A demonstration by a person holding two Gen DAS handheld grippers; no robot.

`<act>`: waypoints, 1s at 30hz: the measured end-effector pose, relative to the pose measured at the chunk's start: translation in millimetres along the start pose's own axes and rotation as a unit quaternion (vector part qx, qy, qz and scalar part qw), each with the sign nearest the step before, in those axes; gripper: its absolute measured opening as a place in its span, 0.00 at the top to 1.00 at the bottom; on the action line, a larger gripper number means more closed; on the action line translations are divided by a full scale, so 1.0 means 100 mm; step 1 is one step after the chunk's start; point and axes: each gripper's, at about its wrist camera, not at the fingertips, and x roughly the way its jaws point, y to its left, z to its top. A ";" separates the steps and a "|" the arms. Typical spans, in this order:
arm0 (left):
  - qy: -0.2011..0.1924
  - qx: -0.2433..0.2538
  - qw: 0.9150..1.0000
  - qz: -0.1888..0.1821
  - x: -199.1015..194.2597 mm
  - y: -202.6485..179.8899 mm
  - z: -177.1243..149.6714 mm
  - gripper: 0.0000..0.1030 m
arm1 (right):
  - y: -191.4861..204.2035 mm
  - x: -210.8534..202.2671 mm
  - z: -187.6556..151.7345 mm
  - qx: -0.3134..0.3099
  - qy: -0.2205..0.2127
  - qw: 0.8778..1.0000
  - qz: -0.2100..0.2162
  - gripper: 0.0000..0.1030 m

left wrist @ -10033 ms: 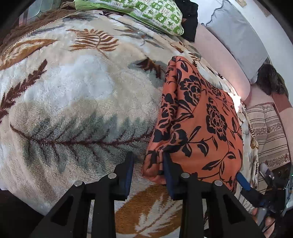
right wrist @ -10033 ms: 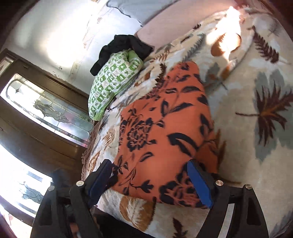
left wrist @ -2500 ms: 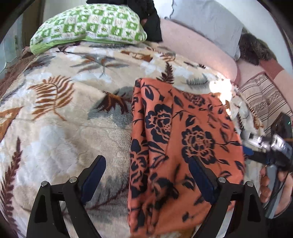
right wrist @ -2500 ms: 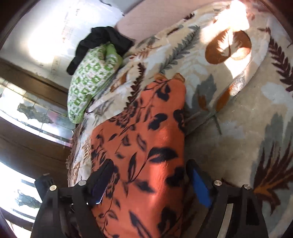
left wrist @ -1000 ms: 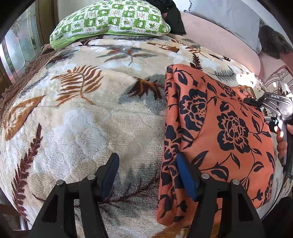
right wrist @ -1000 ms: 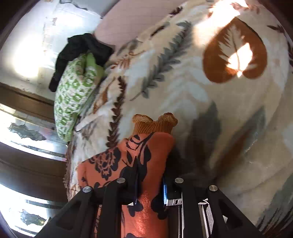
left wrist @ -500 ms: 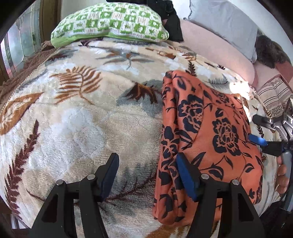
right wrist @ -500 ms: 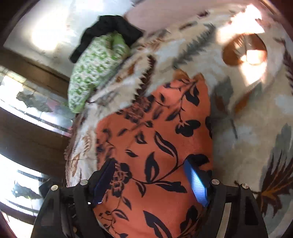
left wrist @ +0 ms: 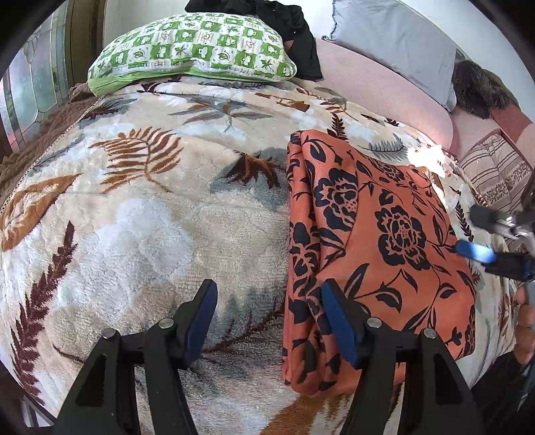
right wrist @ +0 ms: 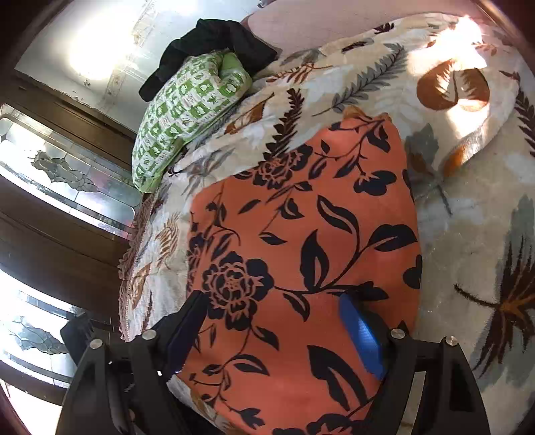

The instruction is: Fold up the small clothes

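On the bed, spread over a cream plush blanket patterned with brown and grey leaves, lies the orange garment with black flowers, folded into a long block with its layered fold edge running down its left side in the left wrist view. The left hand-held gripper hovers over that edge with its jaws apart; one blue pad is above the blanket and the other above the cloth, gripping nothing. The right hand-held gripper hangs over the garment's near end, its jaws opening wide, the fabric showing between them but not pinched. From the left wrist view it enters at the right edge, held in a person's hand. Beyond the garment a green-and-white checked pillow rests at the head of the bed, with black clothing heaped behind it, a grey pillow alongside and leaded glass doors beside the bed.
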 end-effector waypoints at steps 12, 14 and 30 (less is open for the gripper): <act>0.002 -0.002 1.000 0.001 0.01 0.00 0.00 0.35 | 0.01 -0.10 -0.09 -0.005 -0.001 1.000 0.011 0.18; 0.001 0.000 1.000 0.002 0.02 -0.01 0.00 0.35 | 0.01 -0.05 -0.15 -0.015 0.010 1.000 0.017 0.18; -0.028 -0.036 0.994 -0.098 -0.12 -0.02 0.03 0.26 | -0.42 -0.67 -0.53 0.010 -0.061 0.998 0.018 0.18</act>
